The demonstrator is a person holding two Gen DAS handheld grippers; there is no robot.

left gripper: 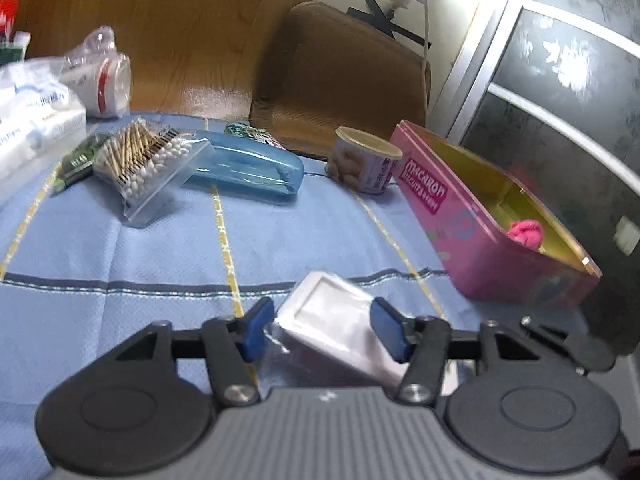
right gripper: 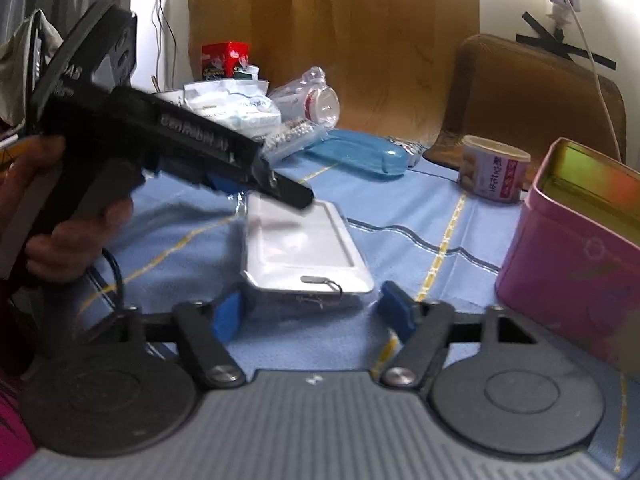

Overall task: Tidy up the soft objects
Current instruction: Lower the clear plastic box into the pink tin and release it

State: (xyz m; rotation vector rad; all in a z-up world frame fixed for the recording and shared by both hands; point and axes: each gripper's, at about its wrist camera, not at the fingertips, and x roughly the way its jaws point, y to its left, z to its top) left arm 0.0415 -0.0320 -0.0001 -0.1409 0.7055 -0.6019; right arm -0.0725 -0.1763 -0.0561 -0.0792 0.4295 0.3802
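Blue-tipped left tongs (left gripper: 322,330) astride white packet (left gripper: 332,320).

One white flat pack (left gripper: 340,320) wrapped in clear film lies on the bench (left gripper: 120,248). There is one pink tin (left gripper: 480,232), open at the top, and inside it one pink soft ball (left gripper: 526,232). One round can (left gripper: 364,160) with a pale lid stands near the tin. One blue plastic case (left gripper: 248,168) lies beside one clear bag of cotton swabs (left gripper: 148,164). One clear bag holding white pads with a red band (left gripper: 104,76) and one large white soft pack (left gripper: 32,120) sit at the back, with one red box (right gripper: 224,60) behind them. Two tools show: the left tool (left gripper: 322,332) and the right tool (right gripper: 312,312). One brown chair (left gripper: 344,80) stands behind the bench.
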